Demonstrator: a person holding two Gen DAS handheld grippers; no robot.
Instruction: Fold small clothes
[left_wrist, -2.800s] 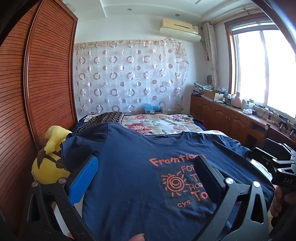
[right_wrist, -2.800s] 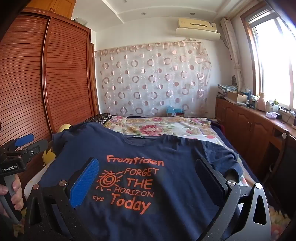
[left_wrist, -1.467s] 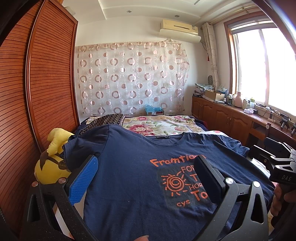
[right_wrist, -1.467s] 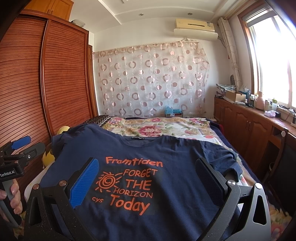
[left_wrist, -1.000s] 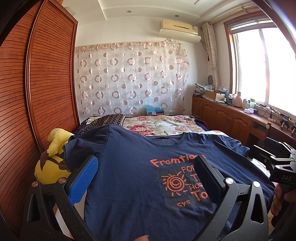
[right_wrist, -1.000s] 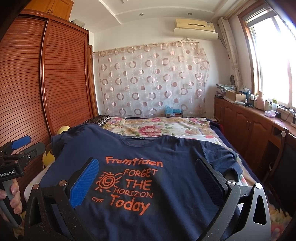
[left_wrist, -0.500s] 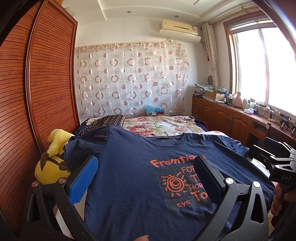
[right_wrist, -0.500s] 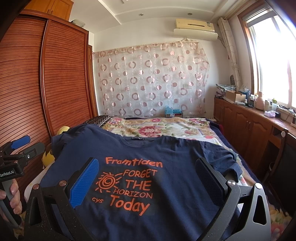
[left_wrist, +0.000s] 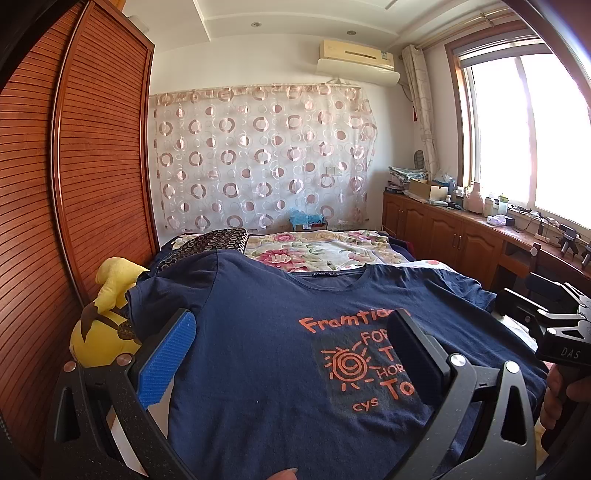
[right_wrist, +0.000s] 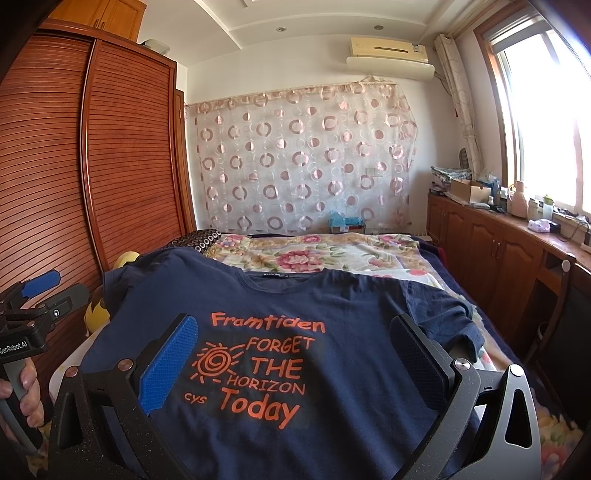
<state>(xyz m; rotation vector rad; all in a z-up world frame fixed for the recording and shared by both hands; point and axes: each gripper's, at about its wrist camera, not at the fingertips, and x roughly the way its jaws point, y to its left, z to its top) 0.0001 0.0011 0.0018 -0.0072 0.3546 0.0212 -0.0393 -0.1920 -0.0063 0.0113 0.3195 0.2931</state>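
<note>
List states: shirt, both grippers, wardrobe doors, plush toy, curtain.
navy T-shirt: spread flat on the bed, print side up, unfolded
left gripper: open, holding nothing
right gripper: open, holding nothing
wardrobe doors: shut
yellow plush toy: lying at the bed's left edge, beside the shirt sleeve
circle-pattern curtain: hanging, drawn across the far wall
</note>
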